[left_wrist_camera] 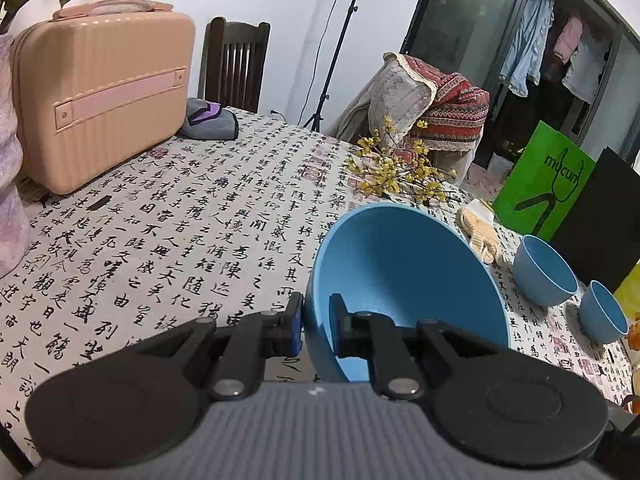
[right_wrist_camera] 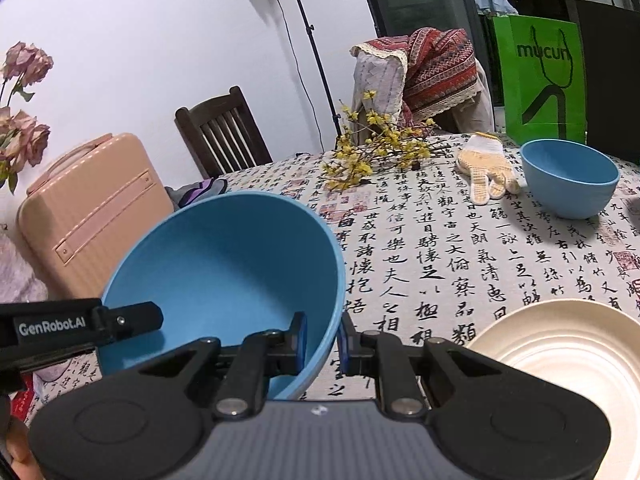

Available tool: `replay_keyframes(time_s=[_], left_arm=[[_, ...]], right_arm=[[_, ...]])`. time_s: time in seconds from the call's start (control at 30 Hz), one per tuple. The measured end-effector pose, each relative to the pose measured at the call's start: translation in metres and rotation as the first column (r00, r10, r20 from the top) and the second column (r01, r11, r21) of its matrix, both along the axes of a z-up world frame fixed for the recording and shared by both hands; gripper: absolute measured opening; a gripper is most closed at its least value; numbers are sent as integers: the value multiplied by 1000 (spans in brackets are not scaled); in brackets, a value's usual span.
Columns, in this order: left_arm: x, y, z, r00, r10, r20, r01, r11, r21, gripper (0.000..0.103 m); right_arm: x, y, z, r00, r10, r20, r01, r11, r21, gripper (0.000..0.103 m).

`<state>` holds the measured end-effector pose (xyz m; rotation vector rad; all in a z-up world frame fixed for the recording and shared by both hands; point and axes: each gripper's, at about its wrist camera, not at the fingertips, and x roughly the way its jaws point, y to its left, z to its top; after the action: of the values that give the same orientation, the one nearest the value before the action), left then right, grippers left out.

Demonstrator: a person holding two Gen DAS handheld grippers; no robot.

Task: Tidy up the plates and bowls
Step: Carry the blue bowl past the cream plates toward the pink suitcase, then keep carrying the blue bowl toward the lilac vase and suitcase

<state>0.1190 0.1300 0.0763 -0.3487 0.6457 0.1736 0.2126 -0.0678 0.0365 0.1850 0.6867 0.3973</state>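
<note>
Two grippers, left gripper (left_wrist_camera: 316, 330) and right gripper (right_wrist_camera: 322, 344), each pinch the big blue bowl (right_wrist_camera: 224, 276) by opposite rims; it looks light, stiff and slippery.

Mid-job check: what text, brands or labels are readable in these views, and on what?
"mucun": green bag, behind the table.
"GenRobot.AI": left hand-held gripper, seen from the right wrist.
Tablecloth: printed with black Chinese calligraphy and red seals; too dense and distorted to transcribe reliably.
Nothing else legible.
</note>
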Motion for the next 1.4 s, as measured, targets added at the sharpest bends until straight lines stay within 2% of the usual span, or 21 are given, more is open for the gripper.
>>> replay_keyframes(time_s=[0.9,1.4], left_arm=[[-15,44,-5,999,31,29,-29,998,-48,14],[-28,73,-13,998,66,21,-64,996,-65,14]], right_arm=[[-5,42,-4,999,33,-9,-33,999,-11,16],[-12,69,-7,997,69,-26,-70,998,-8,16]])
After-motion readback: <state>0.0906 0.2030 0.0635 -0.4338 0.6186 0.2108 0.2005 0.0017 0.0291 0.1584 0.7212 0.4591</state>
